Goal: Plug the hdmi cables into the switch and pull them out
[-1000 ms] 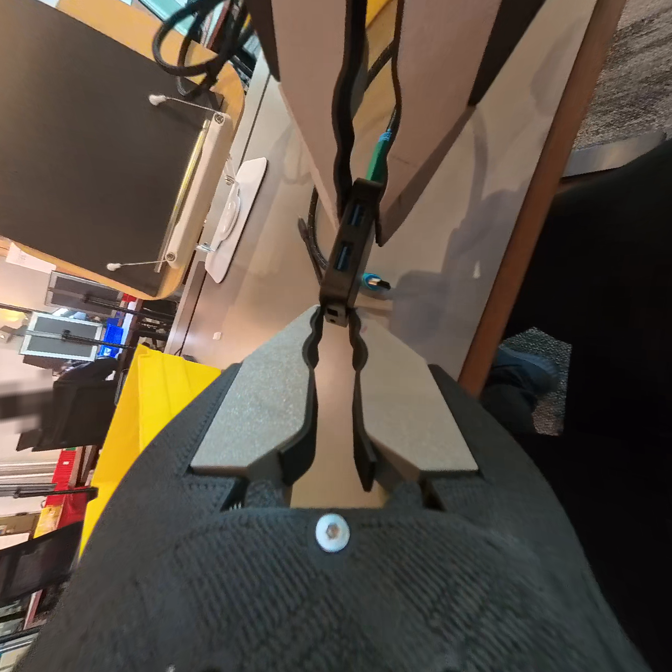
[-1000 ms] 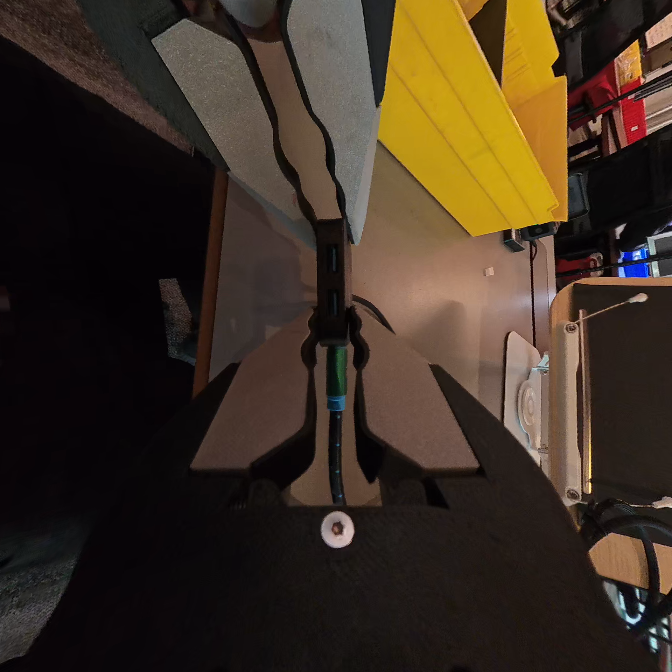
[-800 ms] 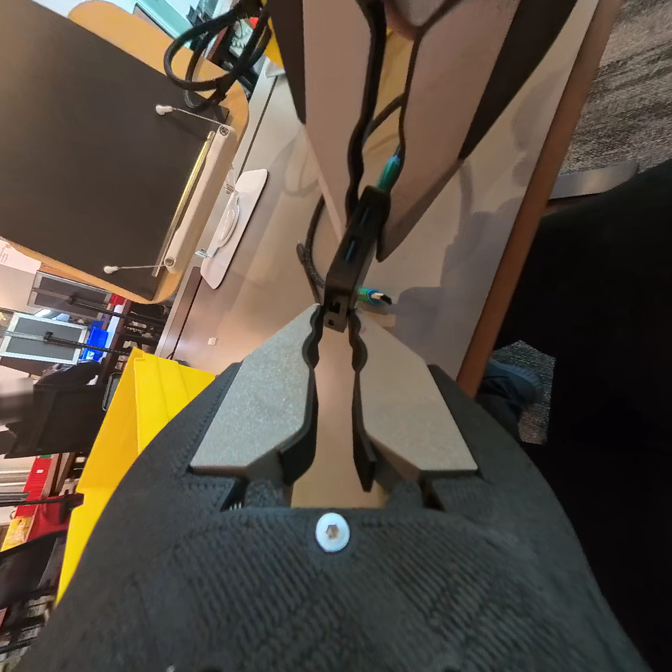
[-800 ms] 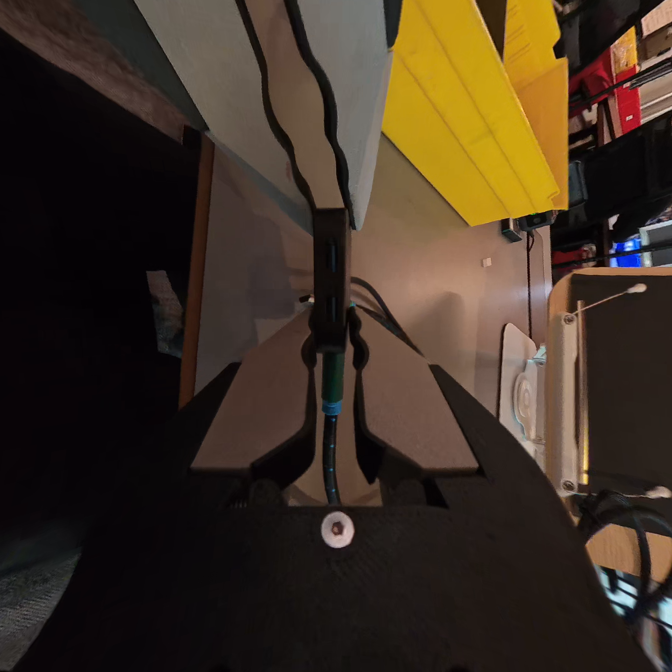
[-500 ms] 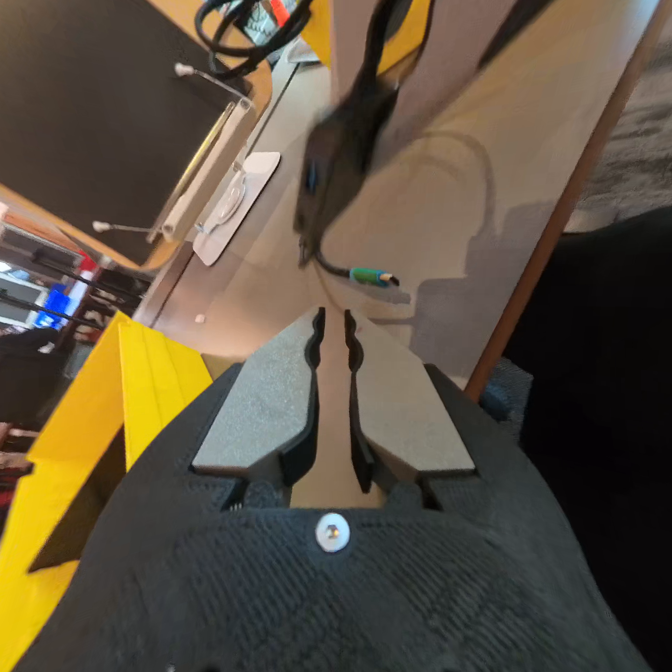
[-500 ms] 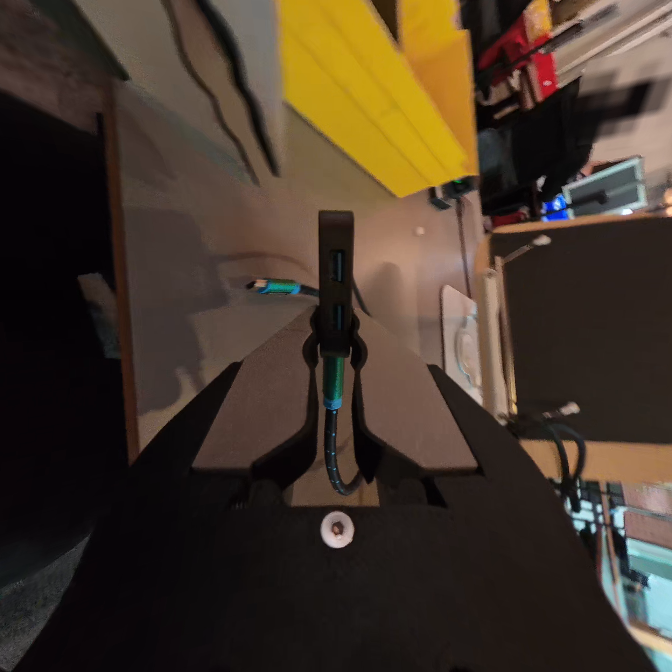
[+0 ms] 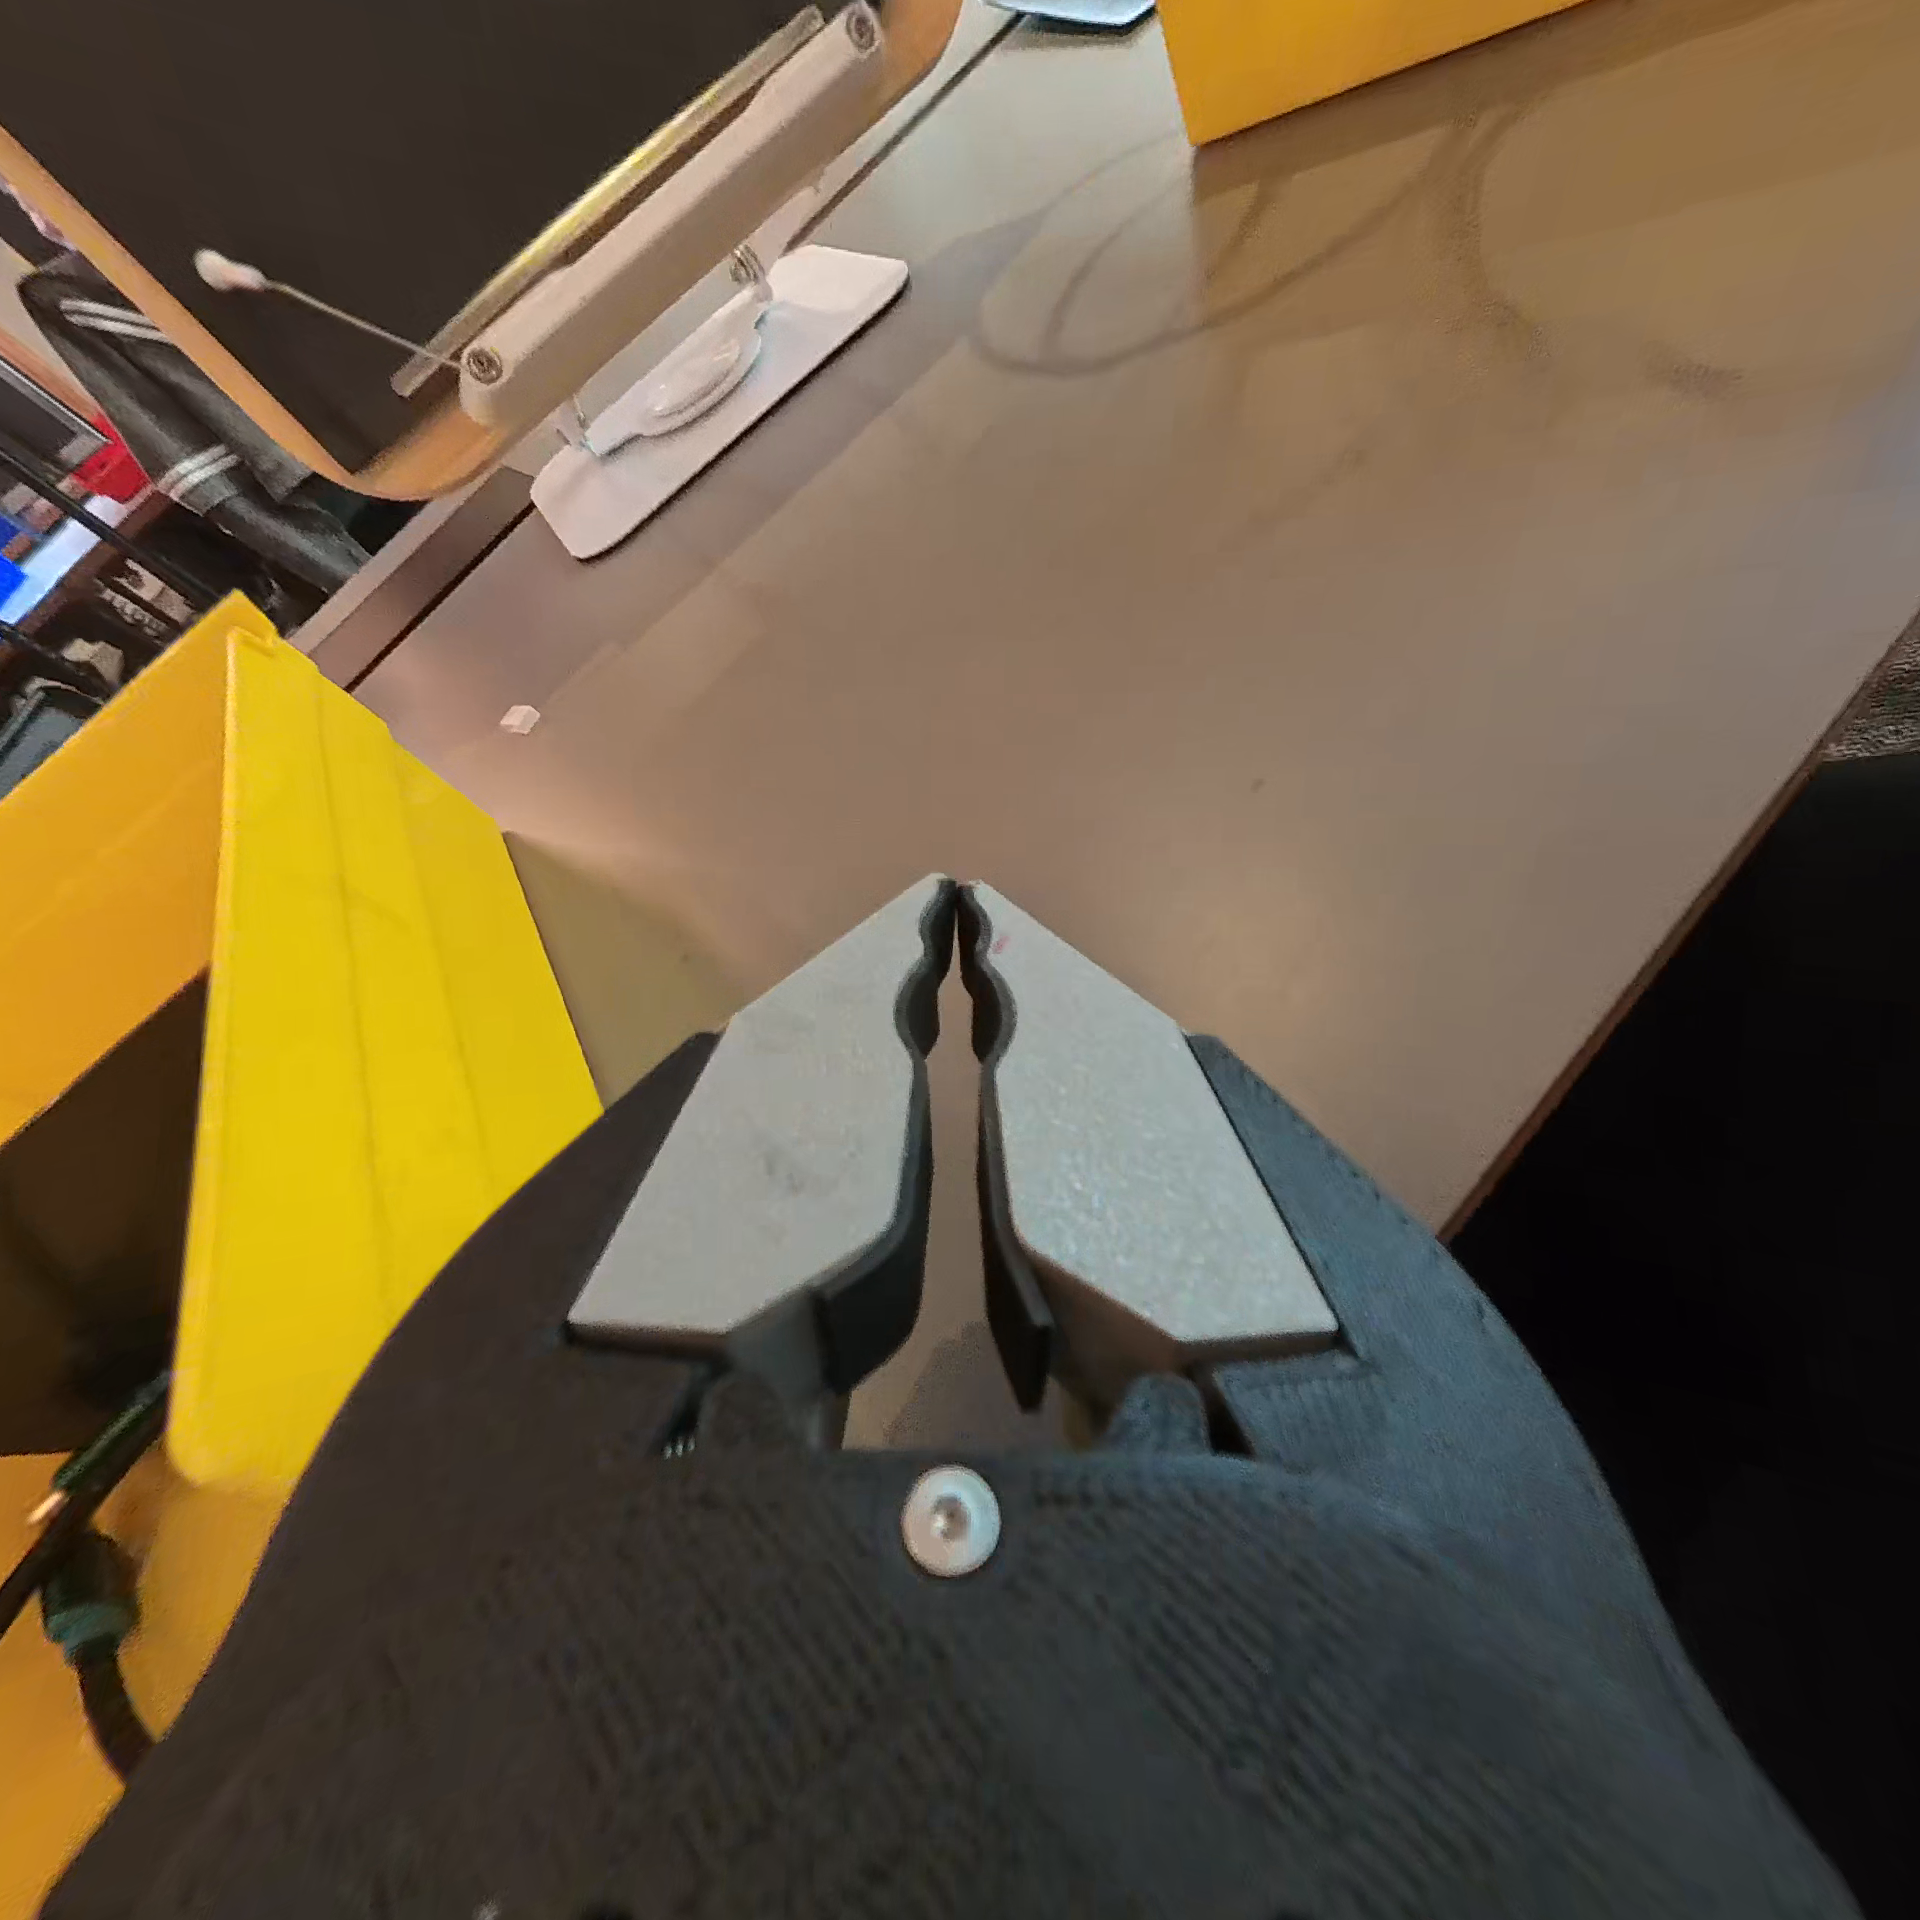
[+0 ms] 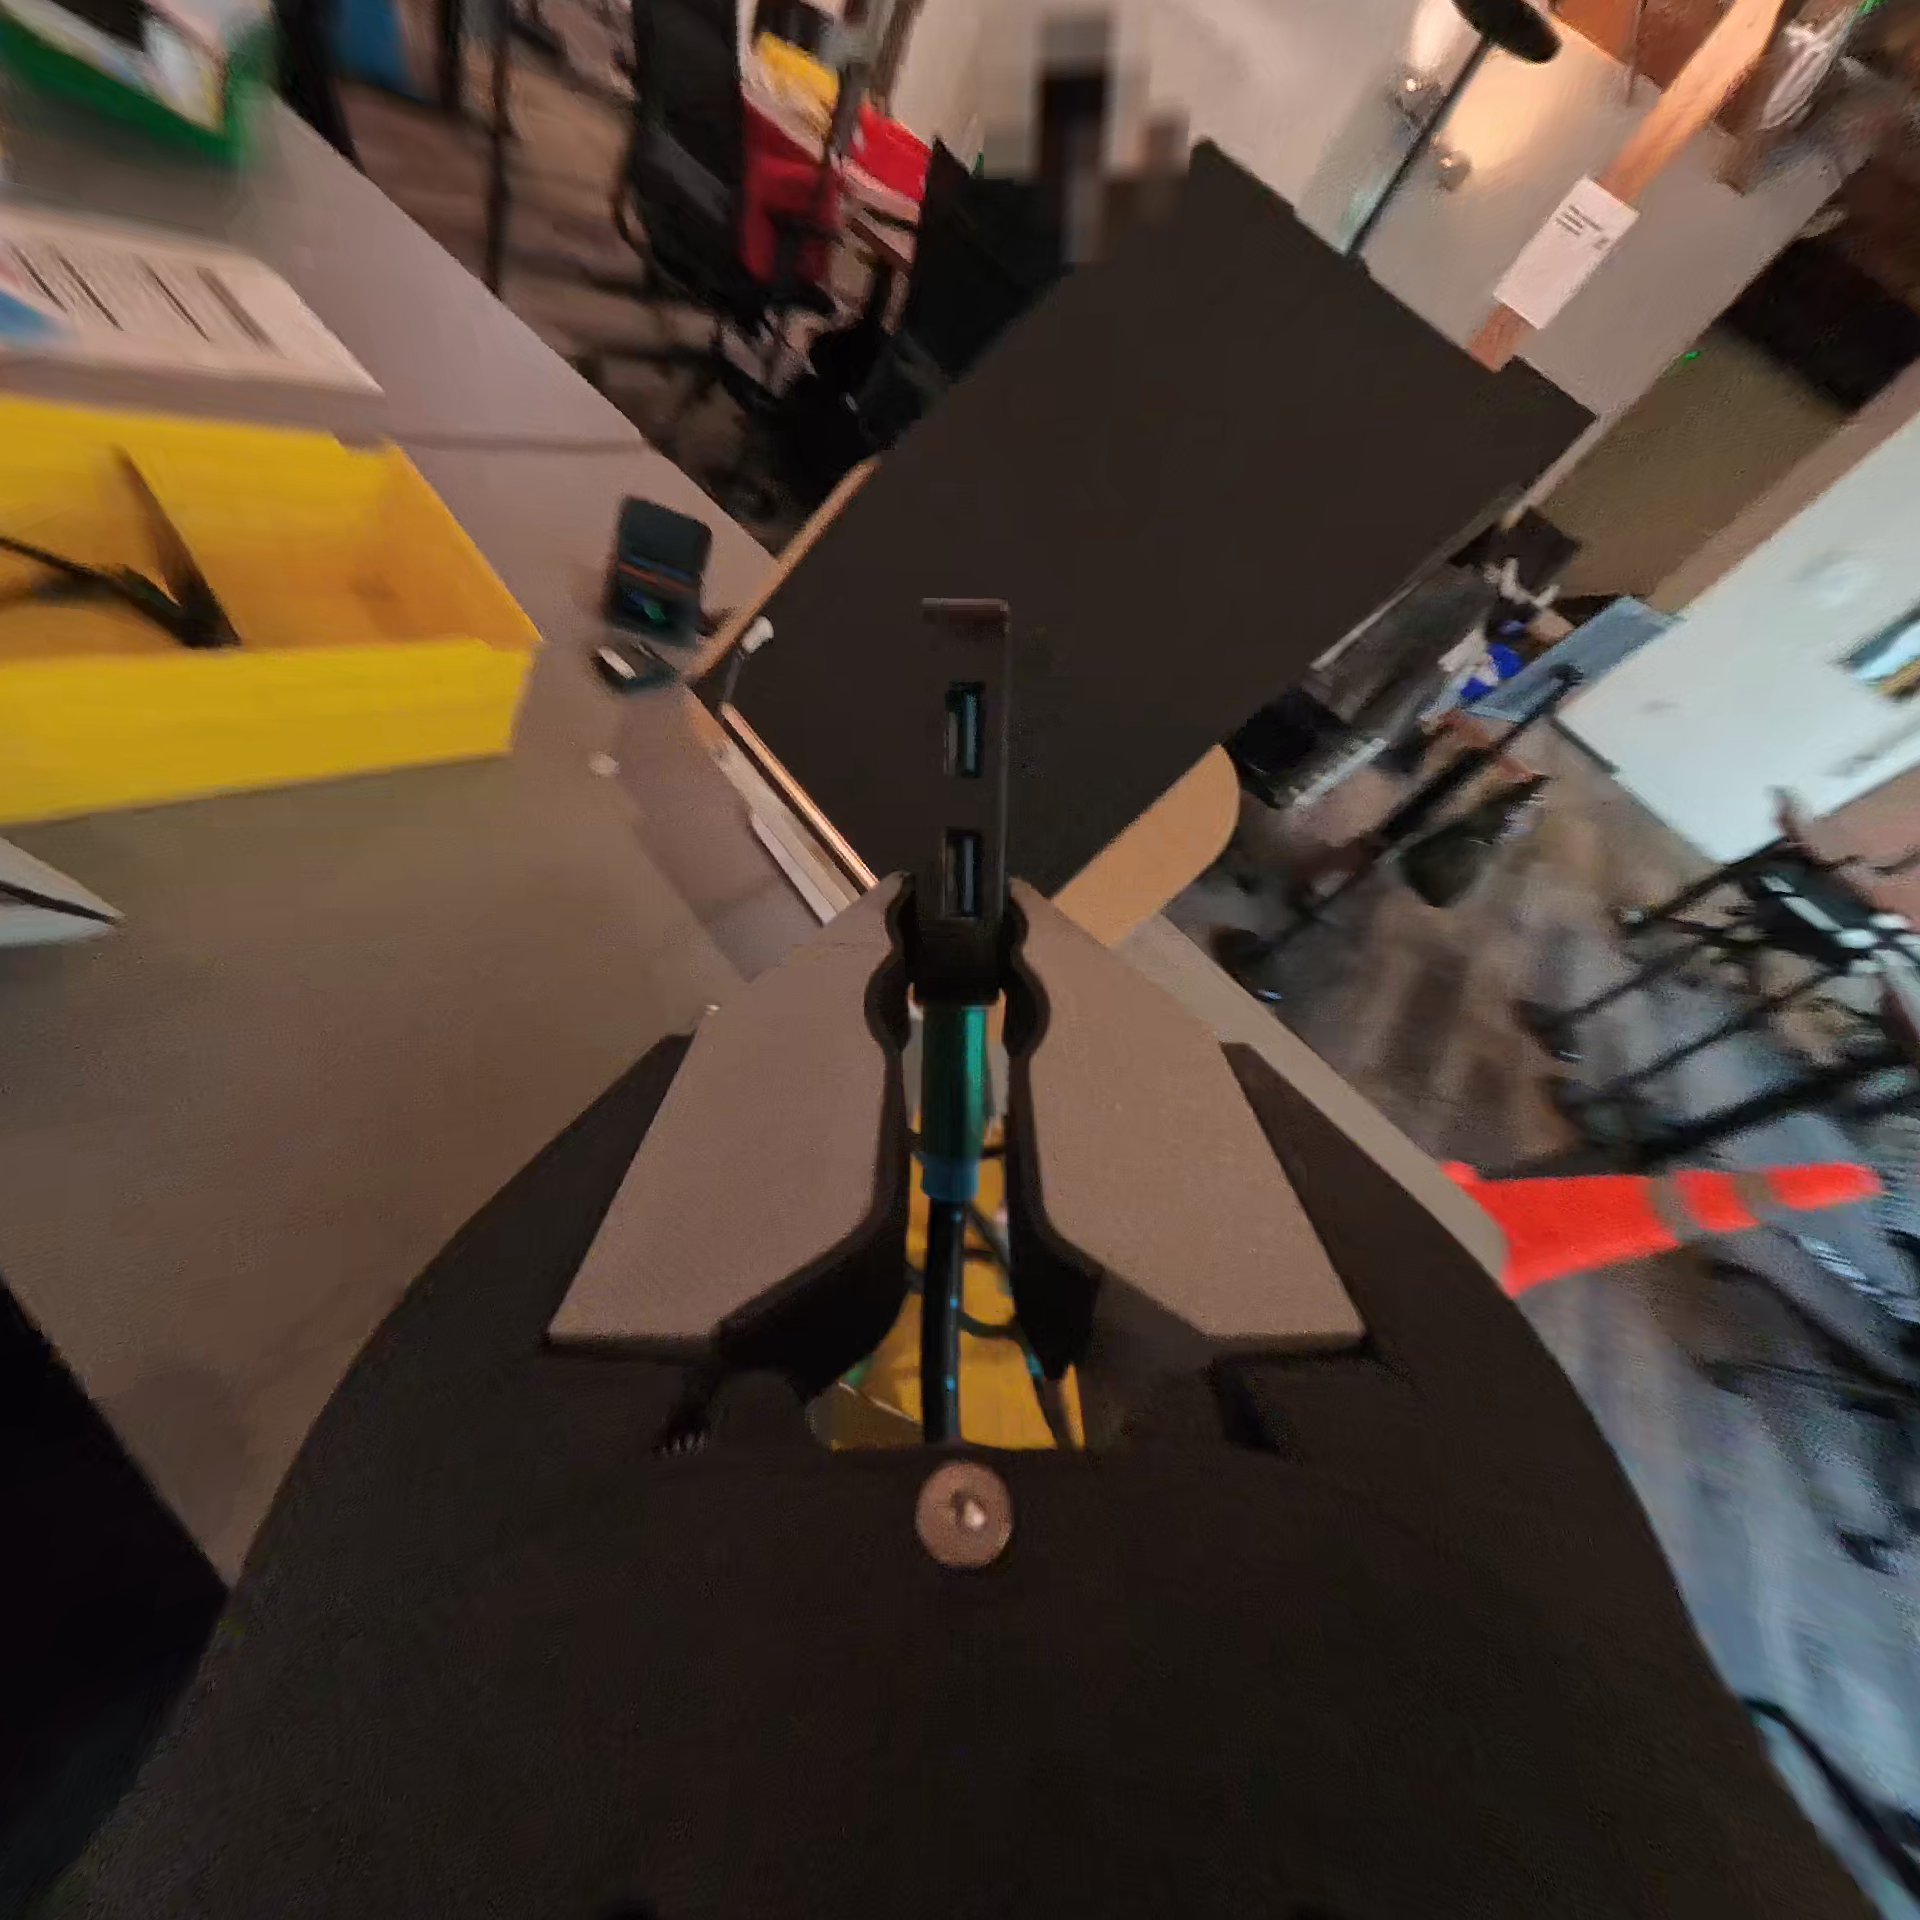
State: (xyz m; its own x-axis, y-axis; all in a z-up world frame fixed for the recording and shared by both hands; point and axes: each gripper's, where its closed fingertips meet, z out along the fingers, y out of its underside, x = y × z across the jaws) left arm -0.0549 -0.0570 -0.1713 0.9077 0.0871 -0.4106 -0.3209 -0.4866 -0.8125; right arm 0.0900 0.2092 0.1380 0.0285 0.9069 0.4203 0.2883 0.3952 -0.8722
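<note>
Slim black switch [image 8: 971, 769] with two blue-lined ports, pinched upright by right gripper [image 8: 958, 914], green-collared cable [image 8: 951, 1122] plugged beneath, left gripper [image 7: 957, 896] fingers pressed together, nothing held

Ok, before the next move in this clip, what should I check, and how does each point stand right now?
1. Right hand-held gripper grips the slim black switch with two side ports: ok, jaws closed on its lower end.
2. Green-collared black cable seated in the switch's lower end: ok.
3. The two side ports free: ok, both look empty.
4. Left hand-held gripper ready to take a cable: not ok, its jaws are shut and empty.
5. Free cable plug located: cannot tell, none lies on the brown table.
6. Right wrist view sharp: not ok, the surroundings are blurred.
</note>
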